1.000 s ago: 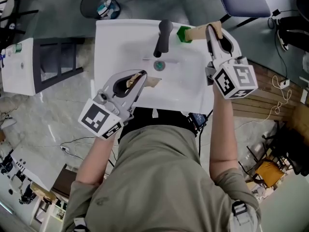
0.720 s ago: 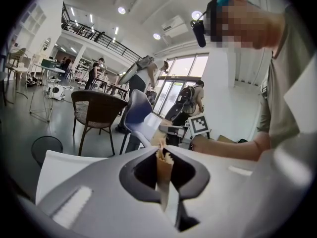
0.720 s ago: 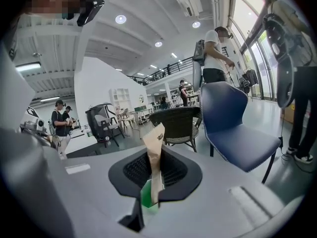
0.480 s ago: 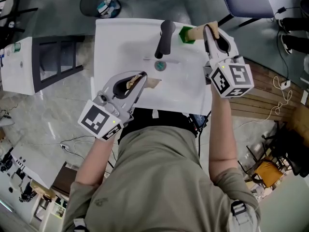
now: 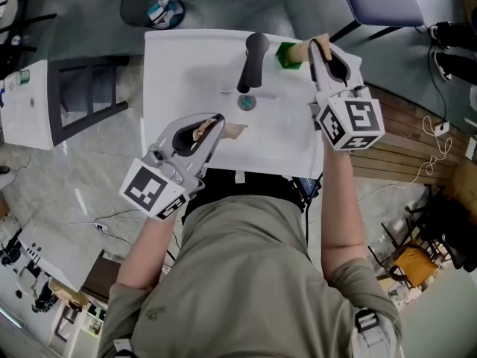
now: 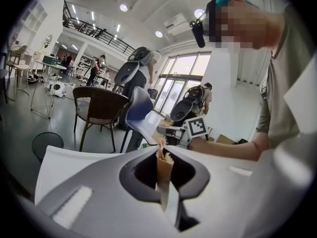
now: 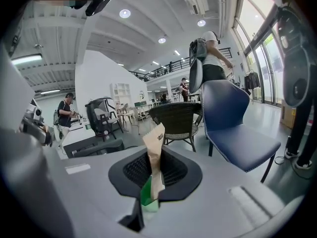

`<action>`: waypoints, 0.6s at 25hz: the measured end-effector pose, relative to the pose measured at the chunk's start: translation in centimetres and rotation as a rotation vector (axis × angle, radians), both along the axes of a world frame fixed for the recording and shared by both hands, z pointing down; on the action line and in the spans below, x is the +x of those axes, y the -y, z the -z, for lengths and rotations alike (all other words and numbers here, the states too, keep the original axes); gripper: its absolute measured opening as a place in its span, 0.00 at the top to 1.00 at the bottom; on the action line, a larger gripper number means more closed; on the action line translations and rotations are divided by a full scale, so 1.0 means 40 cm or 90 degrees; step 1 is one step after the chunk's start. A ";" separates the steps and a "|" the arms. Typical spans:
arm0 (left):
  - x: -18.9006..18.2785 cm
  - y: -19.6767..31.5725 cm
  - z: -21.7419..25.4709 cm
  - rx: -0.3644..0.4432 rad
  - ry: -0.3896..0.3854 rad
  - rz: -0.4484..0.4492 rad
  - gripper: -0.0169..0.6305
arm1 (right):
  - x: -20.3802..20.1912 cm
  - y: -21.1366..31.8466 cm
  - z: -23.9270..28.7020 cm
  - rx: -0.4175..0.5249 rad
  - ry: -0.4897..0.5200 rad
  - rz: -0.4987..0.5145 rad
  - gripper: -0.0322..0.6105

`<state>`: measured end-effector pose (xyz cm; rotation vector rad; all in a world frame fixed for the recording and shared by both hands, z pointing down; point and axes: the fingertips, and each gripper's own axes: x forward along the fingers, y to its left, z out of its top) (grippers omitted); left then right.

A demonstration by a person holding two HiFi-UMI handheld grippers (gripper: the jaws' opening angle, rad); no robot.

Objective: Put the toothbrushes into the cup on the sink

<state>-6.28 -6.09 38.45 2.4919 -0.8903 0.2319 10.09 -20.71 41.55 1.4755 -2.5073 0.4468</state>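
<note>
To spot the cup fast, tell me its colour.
Green. The cup shows best in the head view, on the sink's far right corner.

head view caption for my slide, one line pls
Left gripper clamps a brown paper-wrapped toothbrush over the white sink; right gripper holds a second wrapped toothbrush at the small green cup.

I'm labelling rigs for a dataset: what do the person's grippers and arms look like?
The left gripper and right gripper are light grey, each with a black-lined loop opening and a white cube bearing black square markers. The person wears an olive short-sleeved shirt.
</note>
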 end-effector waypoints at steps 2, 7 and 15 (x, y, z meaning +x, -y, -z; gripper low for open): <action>-0.001 -0.001 0.000 -0.002 0.000 -0.001 0.96 | -0.002 -0.002 -0.001 0.001 -0.004 0.000 0.91; 0.002 0.003 -0.001 -0.002 0.000 -0.001 0.96 | -0.002 -0.004 -0.014 0.001 -0.008 -0.002 0.91; 0.008 -0.001 0.004 0.000 0.000 -0.003 0.96 | -0.002 -0.009 -0.013 0.011 -0.009 -0.004 0.91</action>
